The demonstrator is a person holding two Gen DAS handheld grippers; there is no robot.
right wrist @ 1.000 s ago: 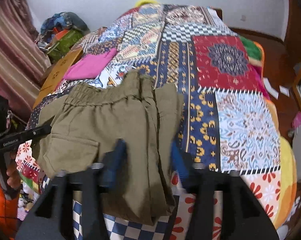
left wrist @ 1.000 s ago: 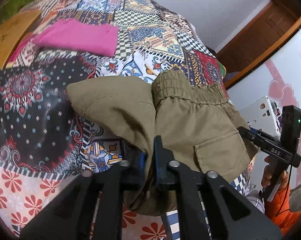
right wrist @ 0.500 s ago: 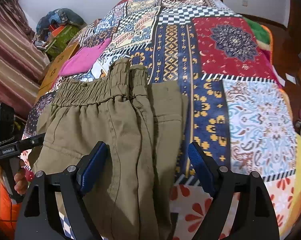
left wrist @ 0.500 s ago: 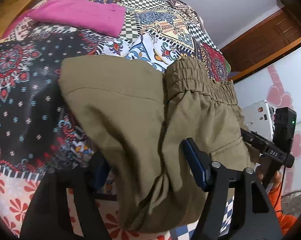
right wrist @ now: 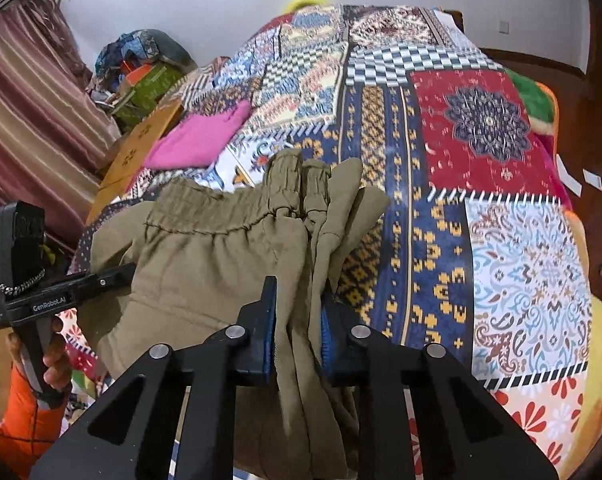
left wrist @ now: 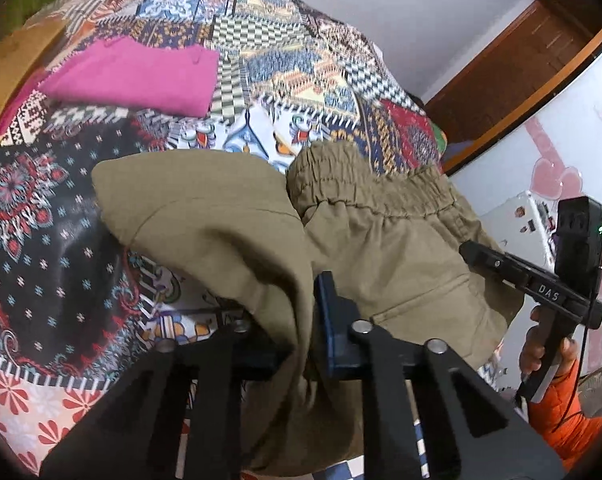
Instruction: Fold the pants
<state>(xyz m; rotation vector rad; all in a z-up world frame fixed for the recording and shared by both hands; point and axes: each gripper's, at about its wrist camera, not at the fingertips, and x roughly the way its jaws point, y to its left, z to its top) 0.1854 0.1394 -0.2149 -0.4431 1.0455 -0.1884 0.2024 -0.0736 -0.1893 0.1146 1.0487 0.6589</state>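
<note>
Both of my claws pinch the olive pants (right wrist: 205, 264) at the near edge of the bed. I see my left gripper (left wrist: 301, 320) squeezed tight on a fold of the pants leg, and my right gripper (right wrist: 297, 320) squeezed tight on a thick bunch of cloth. The stretchy waistband points far. Under the pants lies the patchwork quilt (right wrist: 481, 160). Far left on it rests a folded pink cloth (left wrist: 133, 76).

The olive pants (right wrist: 221, 264) ran off the bottom edge behind the right gripper (right wrist: 297, 320); the left gripper (left wrist: 301, 320) had one finger buried under cloth
</note>
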